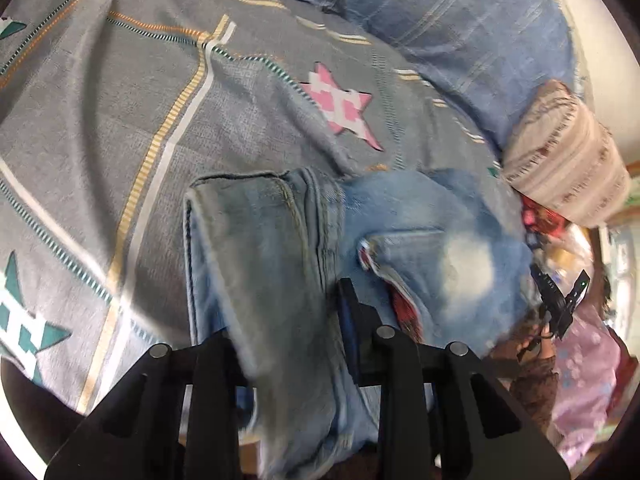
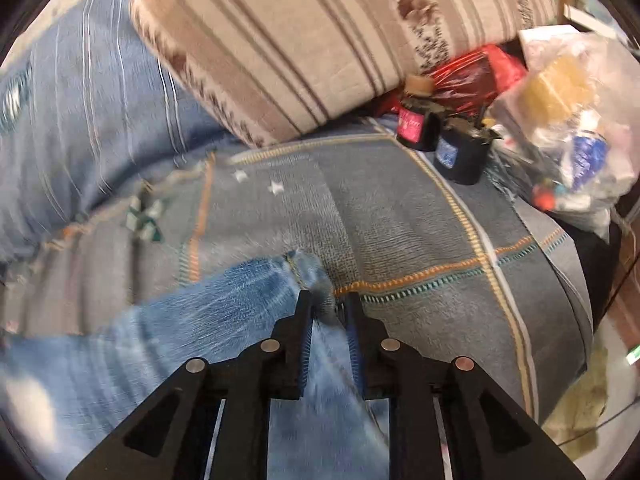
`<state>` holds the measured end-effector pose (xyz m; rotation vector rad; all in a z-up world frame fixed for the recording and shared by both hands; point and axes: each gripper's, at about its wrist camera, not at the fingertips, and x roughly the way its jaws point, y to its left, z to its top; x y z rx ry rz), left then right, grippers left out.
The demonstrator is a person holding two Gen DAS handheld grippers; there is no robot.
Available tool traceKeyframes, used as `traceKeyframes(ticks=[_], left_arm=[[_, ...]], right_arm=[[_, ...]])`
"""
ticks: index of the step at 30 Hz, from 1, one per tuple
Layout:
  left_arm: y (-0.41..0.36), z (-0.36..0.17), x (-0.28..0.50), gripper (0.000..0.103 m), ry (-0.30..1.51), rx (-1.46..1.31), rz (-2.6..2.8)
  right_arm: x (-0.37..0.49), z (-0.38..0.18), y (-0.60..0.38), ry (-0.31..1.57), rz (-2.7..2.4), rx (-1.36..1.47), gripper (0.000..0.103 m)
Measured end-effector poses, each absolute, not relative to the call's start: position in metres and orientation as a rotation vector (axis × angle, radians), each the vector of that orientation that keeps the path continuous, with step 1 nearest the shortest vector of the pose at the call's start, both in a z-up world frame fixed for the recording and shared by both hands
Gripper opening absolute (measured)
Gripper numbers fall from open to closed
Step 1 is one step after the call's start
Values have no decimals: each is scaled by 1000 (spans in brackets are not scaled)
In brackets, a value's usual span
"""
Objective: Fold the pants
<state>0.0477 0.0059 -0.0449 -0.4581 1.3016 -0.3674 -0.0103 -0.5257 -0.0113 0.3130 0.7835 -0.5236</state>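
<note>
Light blue jeans [image 1: 420, 216] lie folded on a grey bedspread [image 1: 120, 120], with the hem end toward the left and a faded patch on the right. A thick fold of denim runs between the fingers of my left gripper [image 1: 280, 312]. It covers the left finger, and the right finger [image 1: 347, 300] presses against it. In the right wrist view, my right gripper [image 2: 327, 300] pinches a bunched seam corner of the jeans [image 2: 224, 292] between its blue pads, just above the bedspread [image 2: 420, 220].
A striped beige pillow [image 2: 300, 40] and a blue checked blanket [image 1: 460, 20] lie at the far side. Two dark jars [image 2: 440, 140] and a plastic bag of items [image 2: 572, 120] sit at the right near the bed edge. A person's hand [image 1: 536, 344] shows at the right.
</note>
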Motion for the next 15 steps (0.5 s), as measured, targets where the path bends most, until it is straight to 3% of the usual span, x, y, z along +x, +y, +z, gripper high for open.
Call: traceKeyframes(ticks=[1, 4, 5, 8, 13, 15], left_arm=[[10, -38, 39, 26, 1289, -463, -393], [14, -29, 19, 30, 1264, -473, -456], [13, -28, 15, 32, 1259, -474, -464], [9, -36, 9, 40, 1262, -451, -466], [-4, -63, 13, 40, 1366, -458, -479], [-6, -65, 12, 40, 1367, -437, -475]], right_arm=[[-26, 2, -521, 746, -517, 330, 20], [-71, 23, -506, 681, -514, 358, 58], [-83, 22, -499, 676, -525, 363, 63], [-114, 3, -482, 682, -588, 410, 63], [-116, -26, -478, 656, -612, 544, 63], [-101, -39, -480, 723, -665, 518, 56]])
